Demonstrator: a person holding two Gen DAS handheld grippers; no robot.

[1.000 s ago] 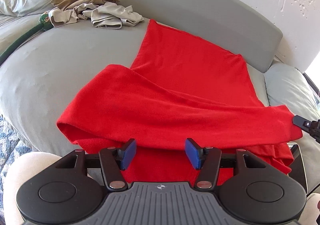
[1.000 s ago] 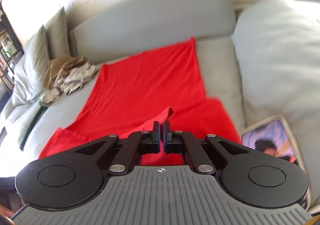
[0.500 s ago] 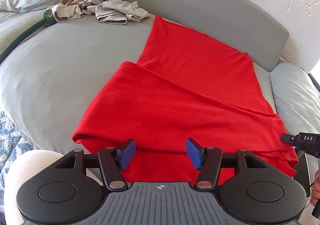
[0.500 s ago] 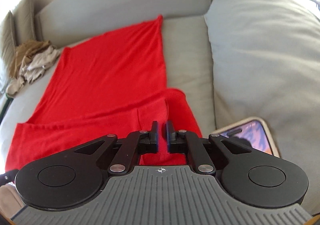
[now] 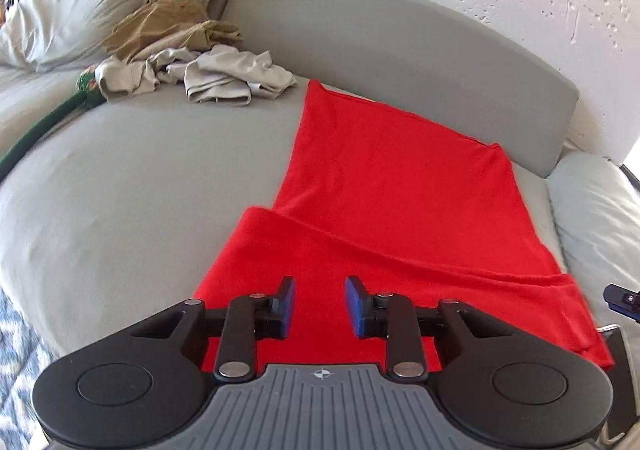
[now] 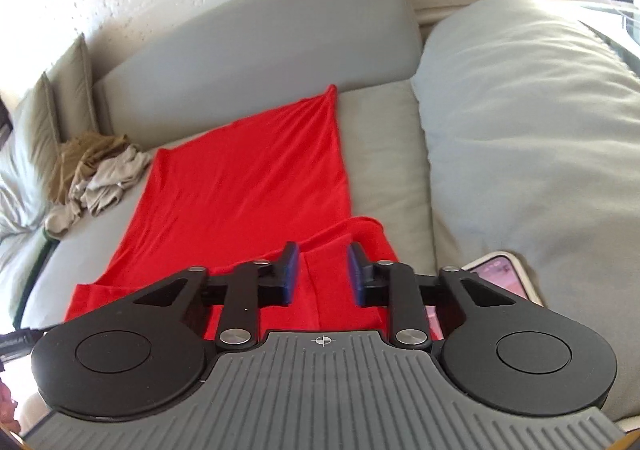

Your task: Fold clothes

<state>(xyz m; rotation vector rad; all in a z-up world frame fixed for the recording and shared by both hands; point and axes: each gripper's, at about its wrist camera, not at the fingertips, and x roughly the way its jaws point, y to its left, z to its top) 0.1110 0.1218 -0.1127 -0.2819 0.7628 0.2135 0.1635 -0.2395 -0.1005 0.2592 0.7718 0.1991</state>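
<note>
A bright red stretchy garment (image 5: 384, 186) is lying flat on the grey sofa seat (image 5: 132, 186), its near end doubled over into a fold. The left gripper (image 5: 320, 304) is hovering over that fold with jaws wide and empty. The right gripper (image 6: 320, 270) is doing likewise, jaws parted, gripping nothing. A crumpled heap of beige and tan clothes (image 5: 188, 62) is sitting at ten o'clock.

On the sofa (image 5: 132, 178) the spread cloth (image 5: 384, 186) lies centre — crumpled clothes (image 5: 224, 74) at its ten o'clock, phone (image 6: 500, 274) at four.
</note>
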